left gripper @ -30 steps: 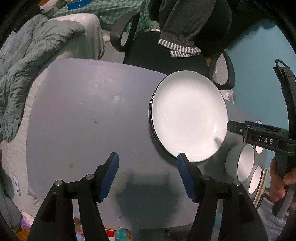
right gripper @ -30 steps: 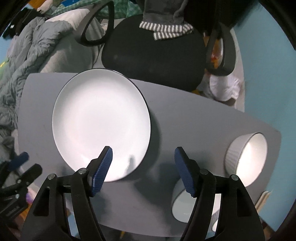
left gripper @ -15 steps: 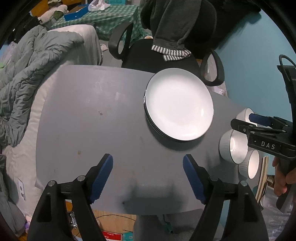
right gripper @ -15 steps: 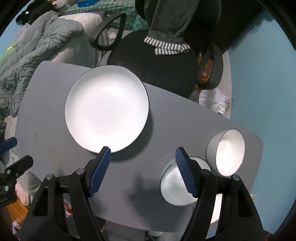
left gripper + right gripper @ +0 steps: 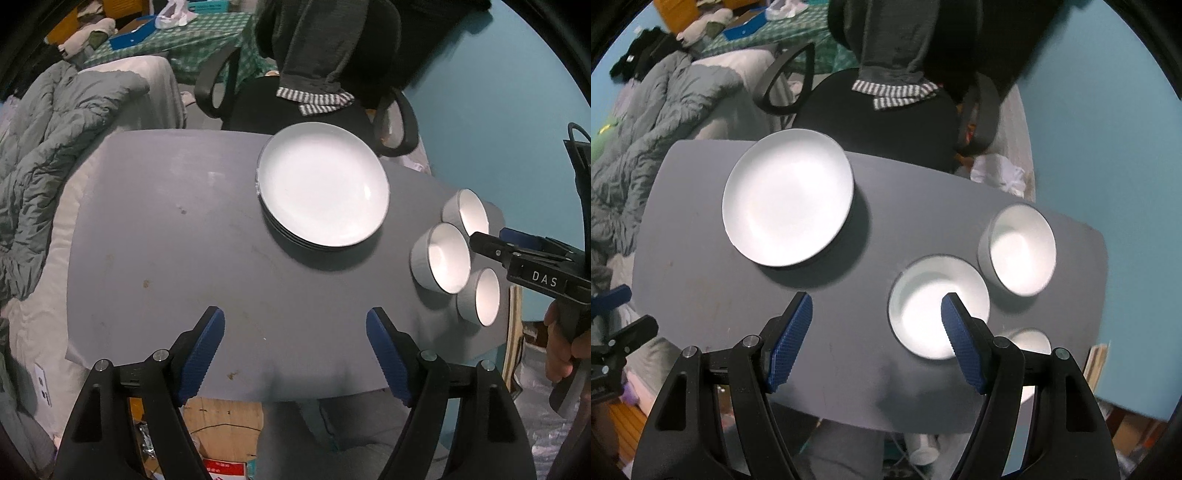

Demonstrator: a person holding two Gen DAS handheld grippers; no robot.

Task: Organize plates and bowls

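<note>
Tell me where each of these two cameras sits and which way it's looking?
Left wrist: rides the left gripper, looking steeply down at the grey table; its own open fingers show, plus the right gripper in a hand.
Right wrist: rides the right gripper, looking down at the bowls; its open fingers show, the left gripper at the edge.
Shared: the table, plate stack, three bowls, office chair.

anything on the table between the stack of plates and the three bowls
Nothing: in the right wrist view bare grey table separates the stack of plates from the bowls, crossed only by the plates' shadow.
</note>
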